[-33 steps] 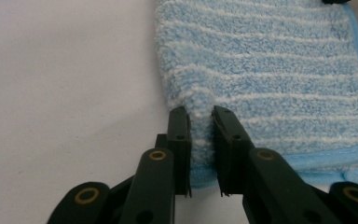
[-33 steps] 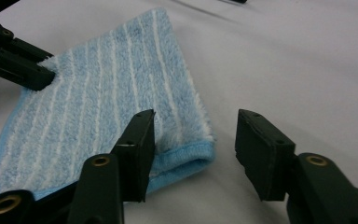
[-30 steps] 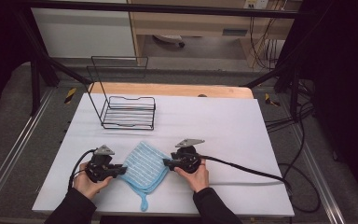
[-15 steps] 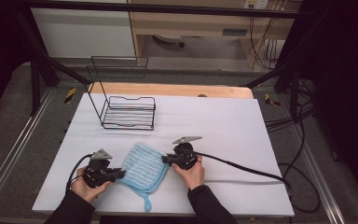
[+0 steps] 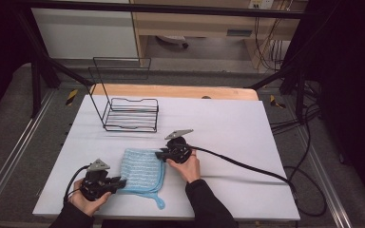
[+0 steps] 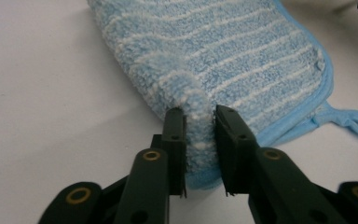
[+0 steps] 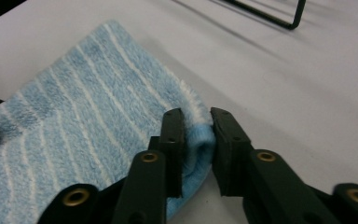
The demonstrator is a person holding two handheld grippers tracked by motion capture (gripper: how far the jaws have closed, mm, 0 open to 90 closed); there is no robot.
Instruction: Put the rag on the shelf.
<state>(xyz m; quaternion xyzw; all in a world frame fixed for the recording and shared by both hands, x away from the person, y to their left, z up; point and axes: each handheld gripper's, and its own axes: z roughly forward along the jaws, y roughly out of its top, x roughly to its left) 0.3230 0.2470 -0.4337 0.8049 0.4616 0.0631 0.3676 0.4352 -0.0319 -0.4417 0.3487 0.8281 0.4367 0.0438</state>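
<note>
A light blue striped cloth (image 5: 142,171) lies flat on the white table (image 5: 228,123), its hanging loop (image 5: 159,203) trailing toward the front edge. My left gripper (image 5: 121,183) sits at the cloth's near left corner. In the left gripper view a raised ridge of cloth (image 6: 242,51) stands between the jaws of this gripper (image 6: 199,114), which have just been opening. My right gripper (image 5: 160,154) is at the cloth's far right corner. Its jaws have also just been opening around the folded edge (image 7: 88,107), which still lies within the right gripper (image 7: 196,116).
A black wire rack (image 5: 130,114) stands at the back left of the table. The right gripper's cable (image 5: 237,164) runs across the table to the right. A wooden board (image 5: 171,91) borders the far edge.
The cloth has turned from a diamond to lie squarer on the table. My right gripper has moved left and away from me along its edge. The left gripper has drifted slightly nearer.
</note>
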